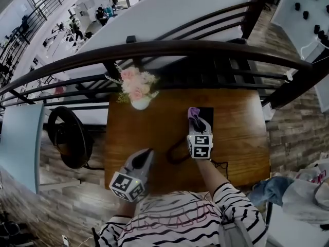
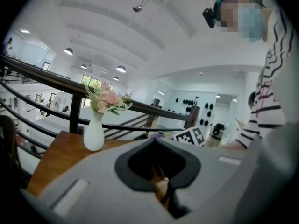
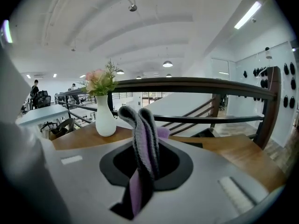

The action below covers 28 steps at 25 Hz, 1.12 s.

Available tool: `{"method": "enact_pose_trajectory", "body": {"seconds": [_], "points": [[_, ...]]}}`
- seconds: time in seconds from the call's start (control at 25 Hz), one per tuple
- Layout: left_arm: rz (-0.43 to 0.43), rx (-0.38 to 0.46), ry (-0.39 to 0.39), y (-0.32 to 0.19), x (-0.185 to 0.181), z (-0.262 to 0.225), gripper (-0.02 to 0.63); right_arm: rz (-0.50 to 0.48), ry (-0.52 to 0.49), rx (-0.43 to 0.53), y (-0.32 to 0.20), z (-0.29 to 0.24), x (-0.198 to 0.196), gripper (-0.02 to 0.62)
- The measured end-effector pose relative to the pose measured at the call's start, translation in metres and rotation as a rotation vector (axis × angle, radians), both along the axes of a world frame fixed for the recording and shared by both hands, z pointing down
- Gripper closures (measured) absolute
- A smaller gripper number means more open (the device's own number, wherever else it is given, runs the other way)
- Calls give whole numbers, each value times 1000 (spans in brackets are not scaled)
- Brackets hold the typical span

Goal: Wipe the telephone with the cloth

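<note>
A grey and lilac cloth (image 3: 142, 139) is gripped between the clenched jaws of the right gripper (image 1: 196, 121), with its folded end standing up past the jaw tips. In the head view, the cloth is pressed onto a black telephone (image 1: 207, 112), which lies flat on the wooden table (image 1: 241, 138) near its far edge and is partly covered by the cloth. The left gripper (image 1: 146, 155) is held above the near left part of the table, well apart from the telephone; its jaws are drawn together with nothing between them. A white vase (image 1: 140, 103) of pink flowers is seen at the far left corner. A dark looped cord (image 1: 177, 156) lies between the two grippers.
</note>
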State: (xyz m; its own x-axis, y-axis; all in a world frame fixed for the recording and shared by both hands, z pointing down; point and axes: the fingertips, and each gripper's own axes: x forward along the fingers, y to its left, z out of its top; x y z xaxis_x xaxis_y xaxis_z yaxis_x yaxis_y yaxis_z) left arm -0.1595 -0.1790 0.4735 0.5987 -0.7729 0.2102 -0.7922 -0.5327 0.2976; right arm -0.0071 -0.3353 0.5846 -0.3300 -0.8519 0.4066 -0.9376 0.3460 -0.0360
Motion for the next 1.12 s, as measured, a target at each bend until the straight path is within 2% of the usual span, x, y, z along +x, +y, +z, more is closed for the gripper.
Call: {"method": "enact_pose_trajectory", "body": {"seconds": [0.16, 0.36, 0.6, 1.12], "points": [[1, -5, -1, -4, -6, 6, 606, -3, 35, -20, -14, 18, -10, 543], [-1, -9, -5, -9, 5, 6, 606, -18, 61, -62, -22, 31, -7, 543], [6, -12, -9, -9, 8, 10, 606, -12, 62, -56, -24, 34, -3, 543], [30, -11, -25, -1, 41, 10, 606, 57, 65, -62, -19, 39, 64, 543]]}}
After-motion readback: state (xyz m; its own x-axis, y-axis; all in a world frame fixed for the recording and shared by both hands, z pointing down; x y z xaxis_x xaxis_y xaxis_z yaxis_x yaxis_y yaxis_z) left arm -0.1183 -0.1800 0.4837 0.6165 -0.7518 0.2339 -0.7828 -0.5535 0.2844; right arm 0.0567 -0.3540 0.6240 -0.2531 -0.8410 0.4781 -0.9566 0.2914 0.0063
